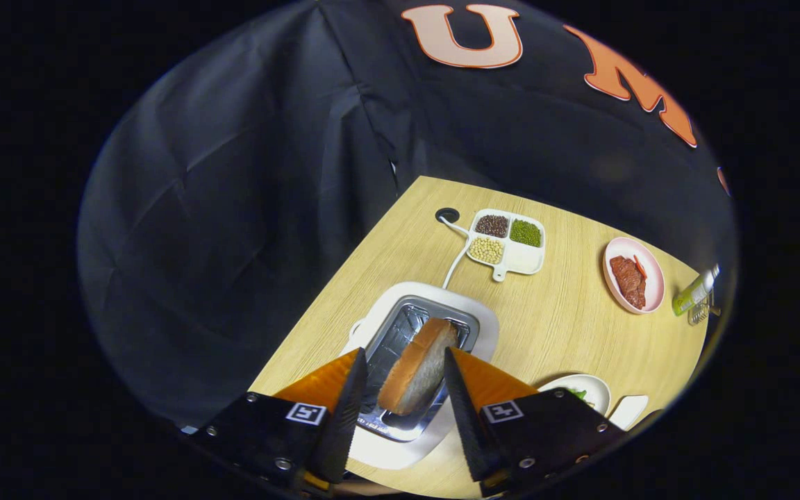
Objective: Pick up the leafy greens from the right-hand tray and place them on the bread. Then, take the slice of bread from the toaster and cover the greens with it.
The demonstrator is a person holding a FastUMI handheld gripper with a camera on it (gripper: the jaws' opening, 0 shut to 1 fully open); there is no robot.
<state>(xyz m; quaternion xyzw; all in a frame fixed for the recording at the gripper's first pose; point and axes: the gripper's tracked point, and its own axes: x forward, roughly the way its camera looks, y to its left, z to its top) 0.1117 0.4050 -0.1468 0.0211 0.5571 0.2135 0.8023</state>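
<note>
I see the light wood-grain surface (567, 319) extending ahead of the gripper (400, 389) and off to its right. Directly ahead of and beneath the fingers sits the white toaster with a metal-lined slot (414, 326). Standing in that slot, tilted, is the tan-crusted slice of bread (417, 375), located between the two fingers.

Gripper state: released. The fingers stand apart on either side of the slice, with a visible gap on each side; neither presses on the bread.

Beyond the toaster lies a white four-compartment dish of beans and grains (509, 241), with a white cable (454, 260) running from the toaster past it. Well to the right of that is a pink round plate carrying dark red meat (634, 275). Just right of the right finger, a white plate with a trace of green leaf (580, 392) is partly hidden; I cannot tell whether the greens already rest on bread there.

Hazards, in my judgement:
1. The slice leans, so closing could catch one corner only and let it pivot or slip.
2. Excess closing force would crush the soft crumb.
3. Descending further could strike the metal slot walls.
4. A lift not aligned with the slot could drag the slice on the rim and shift the toaster.
</note>
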